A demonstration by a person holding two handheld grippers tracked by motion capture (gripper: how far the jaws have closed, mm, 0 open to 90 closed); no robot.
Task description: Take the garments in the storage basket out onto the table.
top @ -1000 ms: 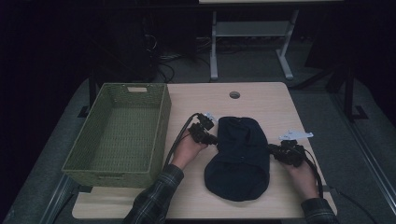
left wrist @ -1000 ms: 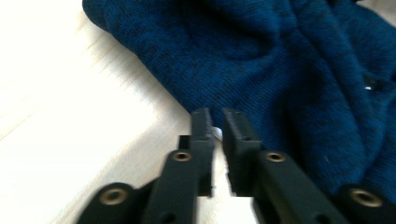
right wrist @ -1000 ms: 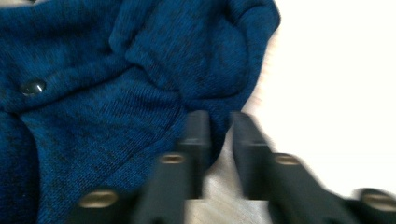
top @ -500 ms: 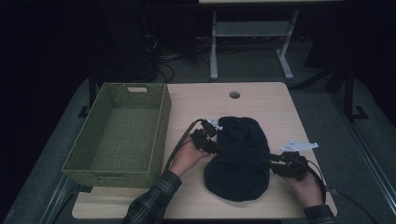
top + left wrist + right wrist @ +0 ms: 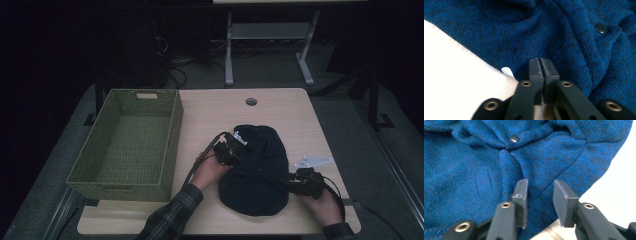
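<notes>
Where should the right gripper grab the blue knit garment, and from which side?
Take the blue knit garment at its near right hem edge, coming in from the table's right, low along the tabletop. The right gripper already straddles that edge with jaws open; the edge lies flat and free there, clear of the snap button.

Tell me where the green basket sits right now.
In the high view the green basket sits on the table's left side, empty, left of the blue knit garment and the left gripper.
</notes>
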